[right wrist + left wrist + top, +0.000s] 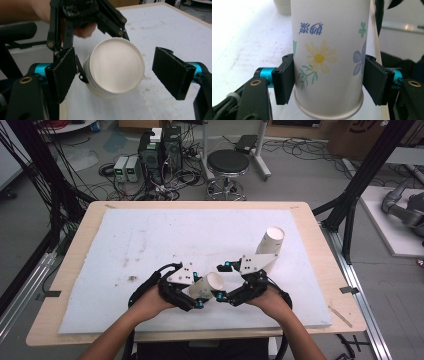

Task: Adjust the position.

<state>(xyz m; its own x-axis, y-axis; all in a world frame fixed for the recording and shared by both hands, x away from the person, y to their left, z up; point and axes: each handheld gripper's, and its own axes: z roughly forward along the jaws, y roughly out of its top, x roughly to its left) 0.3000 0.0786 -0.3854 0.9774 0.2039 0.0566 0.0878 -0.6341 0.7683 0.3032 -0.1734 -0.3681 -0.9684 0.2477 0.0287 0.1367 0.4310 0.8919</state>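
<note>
Over the white mat (150, 245), the left gripper (196, 292) pinches the flowered cup (207, 286) by its sides, mouth facing the right gripper (223, 281), which is spread wide and empty. Handover looks barely begun. Another stack (269, 246) waits behind. Blue print on the cup (329, 57) is unreadable, upside down.

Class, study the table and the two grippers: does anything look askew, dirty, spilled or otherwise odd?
Two things. The stack of paper cups leans over instead of standing upright, behind the right gripper. The white table cover carries dark smudges near its left front. The flowered paper cup clamped in the left gripper looks undamaged, and nothing is spilled.
</note>
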